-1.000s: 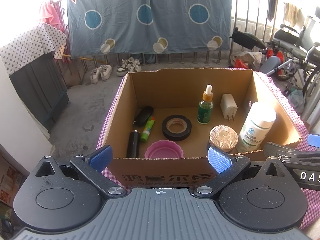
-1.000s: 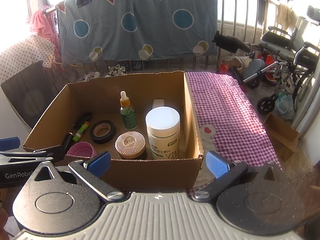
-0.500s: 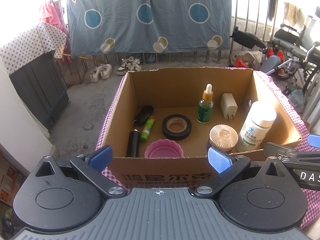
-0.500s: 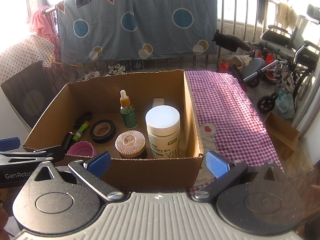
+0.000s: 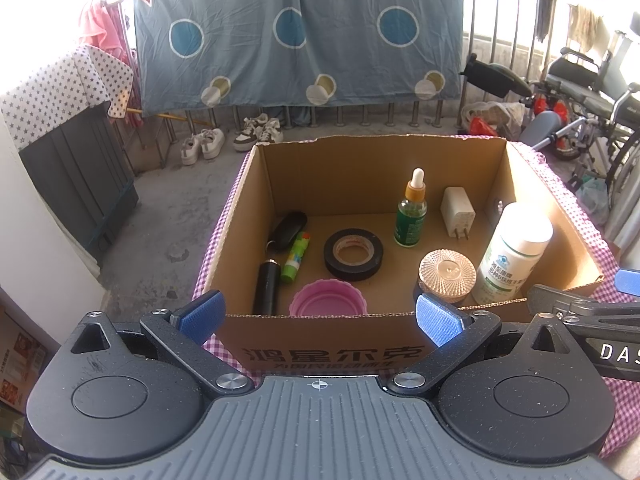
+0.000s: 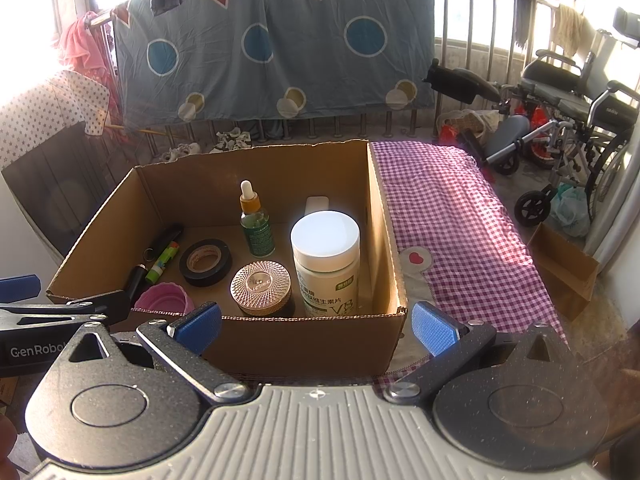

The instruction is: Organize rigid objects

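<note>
I've got the cardboard box [image 5: 328,354] on the checked cloth [image 6: 460,216], everything already grouped inside: white bottle [image 6: 326,268] upright in the right corner, tape roll [image 5: 353,254] flat mid-floor, dropper bottle [image 5: 411,212] standing behind. Both tools hang back at the near wall: left gripper [image 5: 319,314] and right gripper [image 6: 316,326] spread wide, holding nothing.

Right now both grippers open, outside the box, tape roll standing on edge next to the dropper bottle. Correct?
Not quite. The tape roll lies flat on the box floor, as the left wrist view shows. The rest holds: it is beside the dropper bottle, and the left gripper and right gripper are open, outside.
</note>
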Demonstrator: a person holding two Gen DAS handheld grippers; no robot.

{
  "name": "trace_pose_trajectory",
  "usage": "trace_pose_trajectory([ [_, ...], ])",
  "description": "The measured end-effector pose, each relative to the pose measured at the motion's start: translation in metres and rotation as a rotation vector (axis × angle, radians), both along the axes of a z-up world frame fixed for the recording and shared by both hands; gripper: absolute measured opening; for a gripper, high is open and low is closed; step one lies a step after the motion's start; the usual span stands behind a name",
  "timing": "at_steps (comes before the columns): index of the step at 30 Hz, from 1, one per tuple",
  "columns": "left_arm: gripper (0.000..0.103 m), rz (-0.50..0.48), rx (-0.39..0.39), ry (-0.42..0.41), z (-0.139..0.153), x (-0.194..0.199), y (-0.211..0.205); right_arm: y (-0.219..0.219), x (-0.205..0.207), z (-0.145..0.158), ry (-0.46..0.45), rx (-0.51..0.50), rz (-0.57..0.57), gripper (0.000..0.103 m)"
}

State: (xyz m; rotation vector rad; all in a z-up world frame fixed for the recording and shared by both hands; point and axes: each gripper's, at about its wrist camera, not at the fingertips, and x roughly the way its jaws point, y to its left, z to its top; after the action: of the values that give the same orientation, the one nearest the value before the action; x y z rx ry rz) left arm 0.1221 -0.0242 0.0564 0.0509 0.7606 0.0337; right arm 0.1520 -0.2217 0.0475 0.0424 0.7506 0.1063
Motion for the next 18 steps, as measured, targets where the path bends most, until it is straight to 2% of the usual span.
trace_pose_trajectory([
  [18, 0.102, 0.000, 0.001, 0.000, 0.0002, 0.0001, -0.0002, -0.0009, -0.0008, 0.0004, 0.000, 0.004, -0.002, 0.103],
])
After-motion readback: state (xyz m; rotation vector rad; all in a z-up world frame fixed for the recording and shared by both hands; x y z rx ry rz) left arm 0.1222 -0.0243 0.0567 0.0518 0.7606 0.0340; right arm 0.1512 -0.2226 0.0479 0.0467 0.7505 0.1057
